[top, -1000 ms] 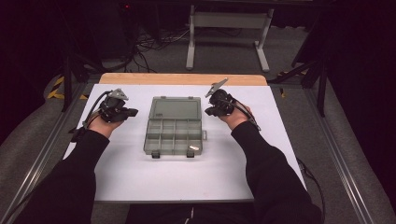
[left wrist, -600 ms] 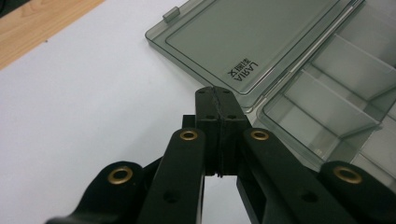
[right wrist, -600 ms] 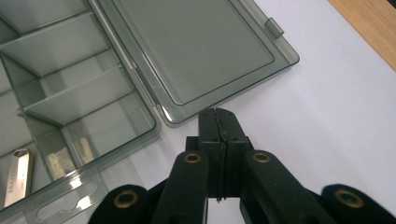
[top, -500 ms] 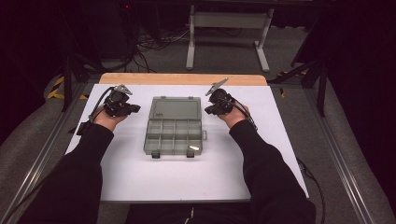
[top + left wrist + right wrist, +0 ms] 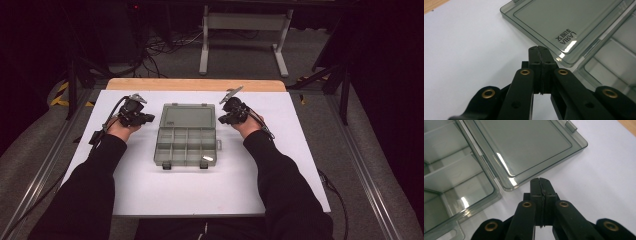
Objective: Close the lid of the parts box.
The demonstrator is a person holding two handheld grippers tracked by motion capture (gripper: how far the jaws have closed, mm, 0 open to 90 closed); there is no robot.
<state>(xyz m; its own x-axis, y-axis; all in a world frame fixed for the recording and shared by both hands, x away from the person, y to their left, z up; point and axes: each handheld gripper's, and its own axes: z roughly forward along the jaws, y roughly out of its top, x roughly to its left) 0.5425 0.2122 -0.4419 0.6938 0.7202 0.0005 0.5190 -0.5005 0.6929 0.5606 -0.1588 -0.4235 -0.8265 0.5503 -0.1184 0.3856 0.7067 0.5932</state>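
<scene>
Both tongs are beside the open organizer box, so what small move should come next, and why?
Probably slide both tips under the lid's side edges to fold it shut. The left tongs and right tongs are closed, empty, each beside a lid corner, and the lid lies flat open.

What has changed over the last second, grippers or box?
Both grippers have crept inward toward the box's open lid: the left gripper rightward, the right gripper leftward, each now close beside a lid edge. Nothing was gripped or released; the jaws are shut on nothing. The box lies where it was on the white sheet, lid flat.
</scene>
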